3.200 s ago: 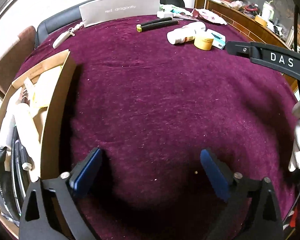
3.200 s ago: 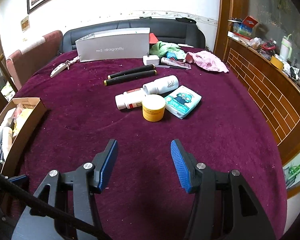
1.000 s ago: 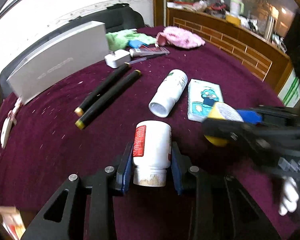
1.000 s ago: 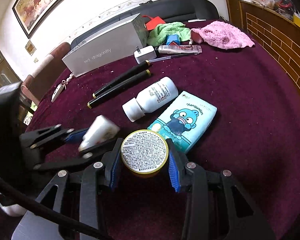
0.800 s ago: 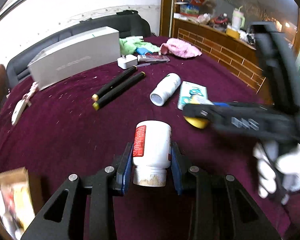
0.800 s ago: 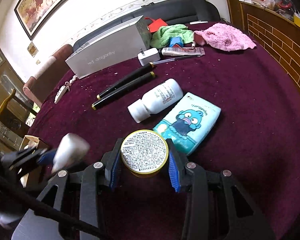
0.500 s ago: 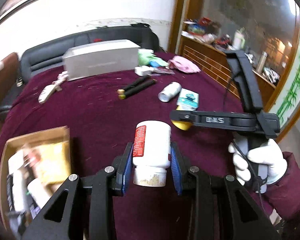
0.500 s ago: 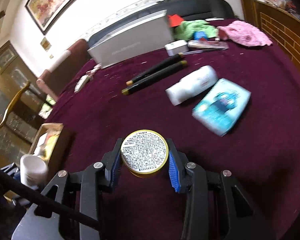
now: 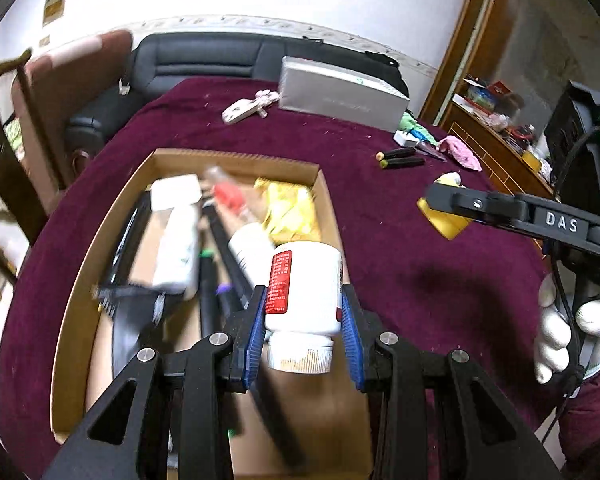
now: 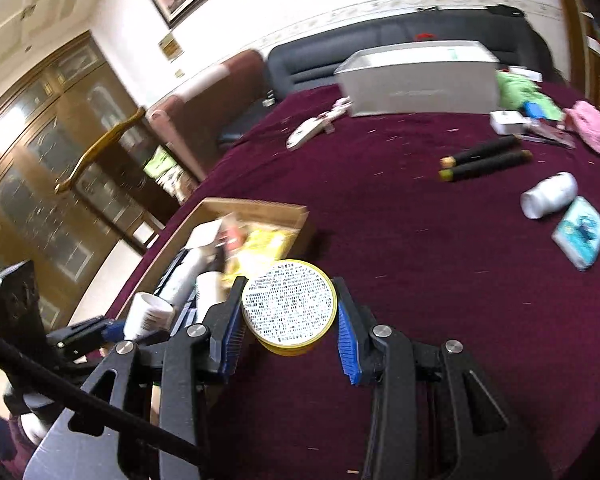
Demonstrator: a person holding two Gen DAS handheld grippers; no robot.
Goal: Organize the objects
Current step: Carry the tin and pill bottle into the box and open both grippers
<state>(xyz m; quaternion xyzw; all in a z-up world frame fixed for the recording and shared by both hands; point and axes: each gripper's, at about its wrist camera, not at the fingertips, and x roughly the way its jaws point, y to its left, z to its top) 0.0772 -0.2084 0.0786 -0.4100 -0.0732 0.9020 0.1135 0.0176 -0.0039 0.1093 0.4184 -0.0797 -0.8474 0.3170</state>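
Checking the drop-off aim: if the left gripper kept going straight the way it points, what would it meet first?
Probably the clutter in the cardboard box. The left gripper, shut on the white bottle, points down over the box; depth is unclear, so which item is uncertain.

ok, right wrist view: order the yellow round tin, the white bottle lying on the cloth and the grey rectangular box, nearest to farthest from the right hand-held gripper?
1. Yellow round tin: clamped in the right hand-held gripper.
2. White bottle lying on the cloth: mid-table, to the right.
3. Grey rectangular box: far edge of the table, by the sofa.
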